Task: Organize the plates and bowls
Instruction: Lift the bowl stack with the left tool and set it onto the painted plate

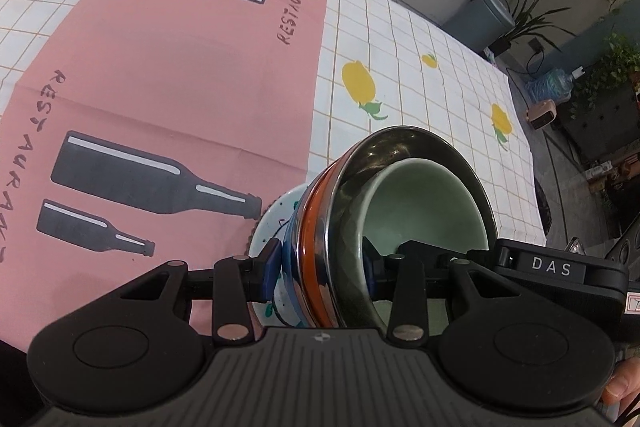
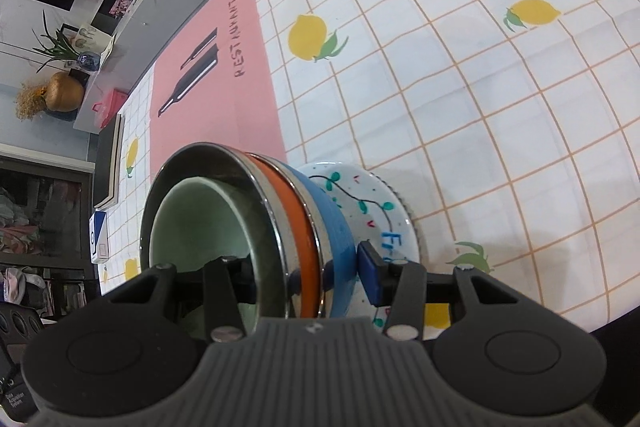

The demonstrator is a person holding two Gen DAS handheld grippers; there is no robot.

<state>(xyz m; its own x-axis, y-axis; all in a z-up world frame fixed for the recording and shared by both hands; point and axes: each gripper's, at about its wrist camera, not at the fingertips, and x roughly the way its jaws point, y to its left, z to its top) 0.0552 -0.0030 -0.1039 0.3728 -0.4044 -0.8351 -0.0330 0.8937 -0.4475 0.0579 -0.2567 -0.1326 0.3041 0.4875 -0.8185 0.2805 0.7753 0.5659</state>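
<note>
stack [image 1: 320,251] of nested bowls on plate [image 1: 276,223] was carried above tablecloth [image 1: 420,87] | left gripper [image 1: 320,269] and right gripper [image 2: 308,277] each clenched its rim | stacking done, set-down left

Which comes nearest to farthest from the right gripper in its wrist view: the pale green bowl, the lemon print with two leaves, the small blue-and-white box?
1. Pale green bowl: nested inside the stack of bowls that the right gripper clamps.
2. Small blue-and-white box: at the table's left edge.
3. Lemon print with two leaves: on the checked cloth, far up the view.
</note>
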